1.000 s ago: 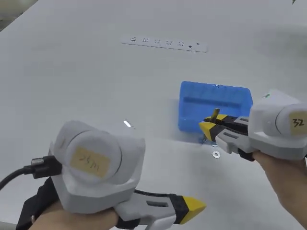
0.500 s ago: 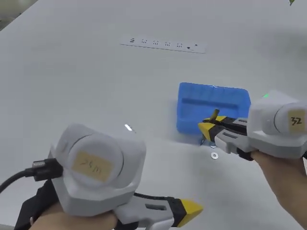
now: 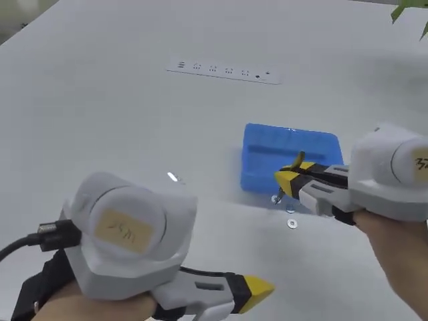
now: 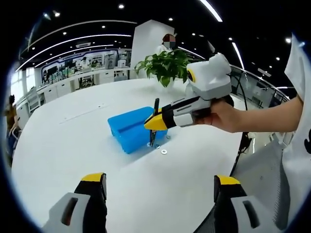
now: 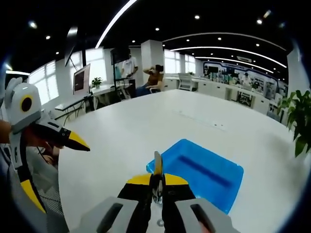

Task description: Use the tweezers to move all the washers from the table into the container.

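Observation:
My right gripper (image 3: 286, 180) is shut on the dark tweezers (image 3: 298, 162), which stand nearly upright with their tips (image 3: 277, 198) down at the near edge of the blue container (image 3: 291, 155). A small grey bit shows at the tips; I cannot tell if it is a washer. One washer (image 3: 291, 223) lies on the white table just in front of the container. In the left gripper view the tweezers (image 4: 154, 121) point down beside the container (image 4: 133, 128), with the washer (image 4: 164, 152) close by. My left gripper (image 4: 159, 189) is open, low and nearer me, holding nothing.
A white power strip (image 3: 224, 71) lies far back on the table (image 3: 120, 120). A small bright spot (image 3: 172, 177) shows left of the container. The left gripper (image 5: 48, 131) is at the left of the right gripper view. Plant leaves (image 3: 411, 13) are at the far right corner.
The head view has tilted, so everything sits a little lower and further left. The tweezers' tips stay at the container's near edge, and both grippers keep their places.

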`<state>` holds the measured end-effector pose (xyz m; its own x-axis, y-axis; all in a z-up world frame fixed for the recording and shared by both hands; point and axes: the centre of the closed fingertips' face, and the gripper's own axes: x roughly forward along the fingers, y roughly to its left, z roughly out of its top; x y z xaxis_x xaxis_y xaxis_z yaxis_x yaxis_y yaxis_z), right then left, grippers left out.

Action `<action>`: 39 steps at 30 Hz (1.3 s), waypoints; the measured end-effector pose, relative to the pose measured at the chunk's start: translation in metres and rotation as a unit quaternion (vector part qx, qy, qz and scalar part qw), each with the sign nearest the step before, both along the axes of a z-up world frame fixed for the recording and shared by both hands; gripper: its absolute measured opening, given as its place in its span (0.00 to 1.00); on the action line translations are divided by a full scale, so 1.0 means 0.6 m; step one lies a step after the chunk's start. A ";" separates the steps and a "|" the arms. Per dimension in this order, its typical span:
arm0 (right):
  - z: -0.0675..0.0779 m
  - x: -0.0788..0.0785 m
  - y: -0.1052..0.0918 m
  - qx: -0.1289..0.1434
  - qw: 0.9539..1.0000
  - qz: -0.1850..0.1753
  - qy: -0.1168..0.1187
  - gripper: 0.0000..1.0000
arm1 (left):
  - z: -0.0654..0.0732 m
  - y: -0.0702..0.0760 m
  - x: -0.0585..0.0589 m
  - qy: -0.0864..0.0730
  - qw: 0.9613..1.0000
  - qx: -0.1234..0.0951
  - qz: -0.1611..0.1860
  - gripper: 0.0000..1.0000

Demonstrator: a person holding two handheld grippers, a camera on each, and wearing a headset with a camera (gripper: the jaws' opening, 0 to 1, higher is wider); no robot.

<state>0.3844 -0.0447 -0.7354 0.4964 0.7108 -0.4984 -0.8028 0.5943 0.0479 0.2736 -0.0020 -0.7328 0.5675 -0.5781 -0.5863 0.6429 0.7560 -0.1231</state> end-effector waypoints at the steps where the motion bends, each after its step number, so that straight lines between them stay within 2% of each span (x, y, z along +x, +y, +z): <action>1: 0.005 -0.001 0.000 0.002 1.000 0.001 -0.001 0.02 | 0.000 0.000 0.000 0.000 1.000 0.001 -0.001 0.94; 10: 0.067 0.016 0.000 0.030 0.999 -0.003 -0.027 0.02 | 0.002 0.002 -0.001 -0.004 1.000 0.006 -0.003 0.93; 12: 0.077 0.026 0.000 0.032 0.999 -0.005 -0.036 0.02 | 0.001 0.004 -0.001 -0.004 1.000 0.009 -0.003 0.93; 15: 0.080 0.042 0.000 0.031 0.999 -0.011 -0.041 0.02 | 0.002 0.005 -0.001 -0.004 1.000 0.010 -0.001 0.93; 18: 0.071 0.057 -0.001 0.028 0.999 -0.016 -0.042 0.02 | 0.002 0.006 -0.001 -0.003 1.000 0.011 -0.001 0.93; 24: 0.036 0.072 -0.002 0.011 0.999 -0.020 -0.032 0.02 | 0.003 0.010 0.001 -0.003 1.000 0.016 -0.001 0.94; 31: -0.011 0.076 -0.005 0.001 1.000 -0.024 -0.002 0.03 | 0.002 0.007 0.000 0.002 1.000 0.017 -0.003 0.94; 39: -0.037 0.082 -0.010 -0.011 0.999 -0.030 0.012 0.03 | -0.001 0.007 -0.001 0.001 1.000 0.026 -0.006 0.96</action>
<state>0.4334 -0.0507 -0.7575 0.5249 0.6688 -0.5265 -0.7651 0.6418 0.0525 0.2733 0.0023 -0.7336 0.5595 -0.5536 -0.6169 0.6511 0.7541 -0.0862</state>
